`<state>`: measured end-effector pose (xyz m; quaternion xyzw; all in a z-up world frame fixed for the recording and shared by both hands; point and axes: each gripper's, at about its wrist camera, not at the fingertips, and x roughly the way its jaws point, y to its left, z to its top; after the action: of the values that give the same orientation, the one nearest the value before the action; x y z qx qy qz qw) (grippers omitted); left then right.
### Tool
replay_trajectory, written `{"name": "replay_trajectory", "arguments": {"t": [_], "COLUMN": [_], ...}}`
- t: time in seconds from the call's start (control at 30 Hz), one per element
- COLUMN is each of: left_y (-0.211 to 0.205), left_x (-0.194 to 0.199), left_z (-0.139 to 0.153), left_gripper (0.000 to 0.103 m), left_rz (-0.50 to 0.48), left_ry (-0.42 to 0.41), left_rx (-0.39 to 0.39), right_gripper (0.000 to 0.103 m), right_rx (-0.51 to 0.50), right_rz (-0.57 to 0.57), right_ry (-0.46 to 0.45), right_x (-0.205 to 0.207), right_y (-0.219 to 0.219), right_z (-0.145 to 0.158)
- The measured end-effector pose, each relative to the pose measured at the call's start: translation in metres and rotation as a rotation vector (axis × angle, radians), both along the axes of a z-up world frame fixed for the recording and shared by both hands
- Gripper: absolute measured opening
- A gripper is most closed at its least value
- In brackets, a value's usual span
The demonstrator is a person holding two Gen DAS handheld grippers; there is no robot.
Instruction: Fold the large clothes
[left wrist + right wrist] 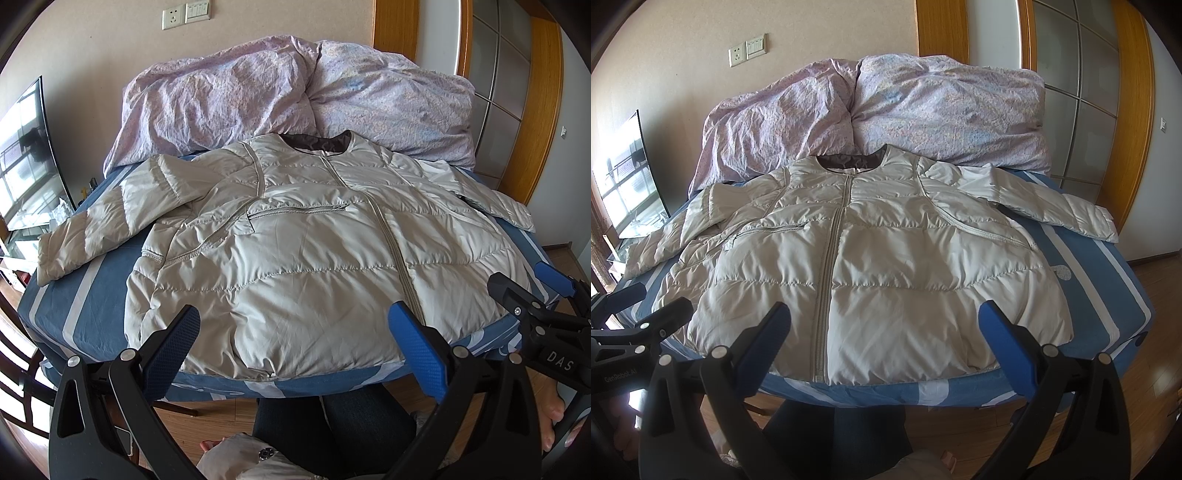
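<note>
Nothing is folded yet, as far as I can judge. The jacket (pixel 864 258) lies flat on the bed (pixel 1108 288), front up and zipped, collar toward the quilt (pixel 886 110) at the far end, hem at the near edge. Both sleeves are spread out to the sides; the one on the left of the view reaches the bed's edge. My left tool (pixel 293 343) hangs over the hem with its fingers apart, holding nothing. My right tool (pixel 884 339) hangs just off the hem, fingers apart too, also empty. All of the work is left: sleeves in across the body, then the body doubled over.
</note>
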<state>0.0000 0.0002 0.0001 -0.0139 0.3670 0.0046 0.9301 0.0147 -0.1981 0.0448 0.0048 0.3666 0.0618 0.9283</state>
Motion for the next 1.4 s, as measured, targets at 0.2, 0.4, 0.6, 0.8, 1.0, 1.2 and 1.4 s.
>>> {"name": "replay_trajectory", "arguments": {"t": [0.2,0.4,0.6,0.8,1.0,1.2,1.4], "left_y": [0.000,0.000,0.000,0.006,0.016,0.041,0.065], "left_x": [0.000,0.000,0.000,0.011,0.032,0.063,0.098], "left_z": [0.000,0.000,0.000,0.002,-0.002,0.000,-0.003], "left_gripper": [0.102,0.102,0.102,0.102,0.102,0.102,0.102], "left_rz": [0.000,0.000,0.001,0.015,0.020,0.013,-0.002], "left_ry": [0.000,0.000,0.001,0.014,0.041,0.072,0.120], "left_rx": [0.000,0.000,-0.002,-0.016,-0.014,-0.096,-0.189], "right_gripper": [0.101,0.101,0.101,0.101,0.101,0.101,0.101], "right_rx": [0.000,0.001,0.003,0.027,0.137,0.297,0.402], "right_rz": [0.000,-0.001,-0.006,-0.029,-0.049,-0.163,-0.303], "right_ry": [-0.001,0.000,-0.002,-0.018,-0.067,-0.018,0.009], "right_x": [0.000,0.000,0.000,0.008,0.027,0.071,0.116], "right_y": [0.000,-0.001,0.002,-0.009,-0.037,-0.090,-0.155], "right_z": [0.000,0.000,-0.002,-0.002,-0.002,-0.006,-0.014]}}
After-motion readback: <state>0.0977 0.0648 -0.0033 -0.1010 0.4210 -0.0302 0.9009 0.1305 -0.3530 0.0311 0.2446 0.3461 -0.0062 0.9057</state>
